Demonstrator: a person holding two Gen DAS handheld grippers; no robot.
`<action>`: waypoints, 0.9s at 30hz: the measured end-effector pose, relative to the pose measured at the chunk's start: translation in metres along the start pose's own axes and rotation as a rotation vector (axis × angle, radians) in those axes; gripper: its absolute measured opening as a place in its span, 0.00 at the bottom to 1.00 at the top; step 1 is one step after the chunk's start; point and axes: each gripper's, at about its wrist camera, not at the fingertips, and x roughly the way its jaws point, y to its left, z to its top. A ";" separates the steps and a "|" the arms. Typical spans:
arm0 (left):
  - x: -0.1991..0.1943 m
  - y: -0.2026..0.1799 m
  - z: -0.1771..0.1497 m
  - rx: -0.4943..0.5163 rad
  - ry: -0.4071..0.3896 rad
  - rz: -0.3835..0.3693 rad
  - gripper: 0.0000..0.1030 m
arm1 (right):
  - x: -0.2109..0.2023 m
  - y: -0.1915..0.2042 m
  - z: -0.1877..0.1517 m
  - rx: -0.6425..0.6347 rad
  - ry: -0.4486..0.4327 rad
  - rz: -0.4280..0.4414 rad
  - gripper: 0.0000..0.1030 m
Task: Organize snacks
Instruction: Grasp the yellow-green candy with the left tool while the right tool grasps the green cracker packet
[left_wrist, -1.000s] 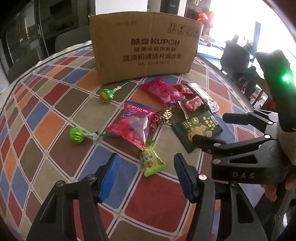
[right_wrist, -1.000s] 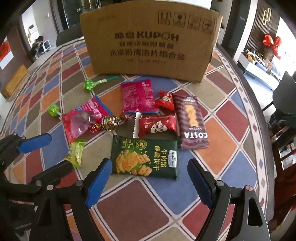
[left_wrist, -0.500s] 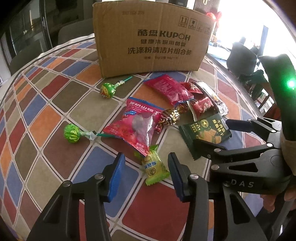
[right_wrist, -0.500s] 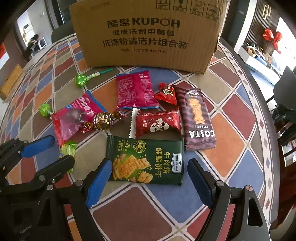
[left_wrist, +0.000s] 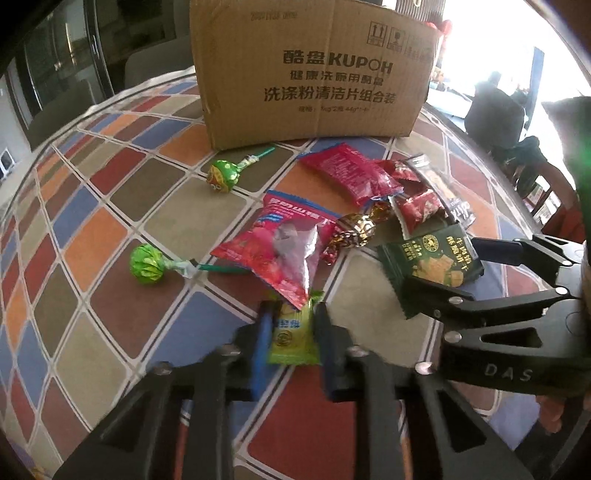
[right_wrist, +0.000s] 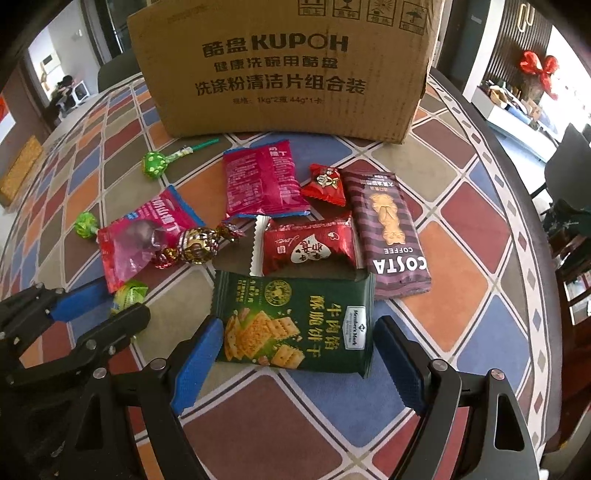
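My left gripper (left_wrist: 291, 332) is shut on a small yellow-green candy (left_wrist: 293, 338), which lies on the table; the candy also shows in the right wrist view (right_wrist: 129, 293). My right gripper (right_wrist: 299, 354) is open, its blue pads on either side of a dark green cracker packet (right_wrist: 295, 325); the packet also shows in the left wrist view (left_wrist: 432, 262). A brown cardboard box (right_wrist: 288, 66) stands behind the snacks.
Other snacks lie between the grippers and the box: a Costa biscuit bar (right_wrist: 388, 229), red packets (right_wrist: 306, 247) (right_wrist: 266, 181), a pink bag (right_wrist: 140, 236), a foil candy (right_wrist: 195, 245), two green lollipops (left_wrist: 221, 175) (left_wrist: 147, 264). The round table's edge (right_wrist: 524, 229) curves on the right.
My left gripper moved forward and closed on the yellow-green candy. My right gripper moved forward until its pads flank the green cracker packet.
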 end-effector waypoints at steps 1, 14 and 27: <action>-0.001 0.002 0.000 -0.010 0.005 -0.019 0.21 | 0.000 0.001 0.000 -0.002 0.002 0.002 0.83; -0.011 0.006 -0.009 -0.045 0.008 -0.073 0.21 | 0.002 0.014 -0.004 -0.023 -0.024 -0.028 0.84; -0.026 -0.001 -0.010 -0.041 -0.017 -0.083 0.21 | -0.010 0.010 -0.017 -0.002 -0.026 0.005 0.71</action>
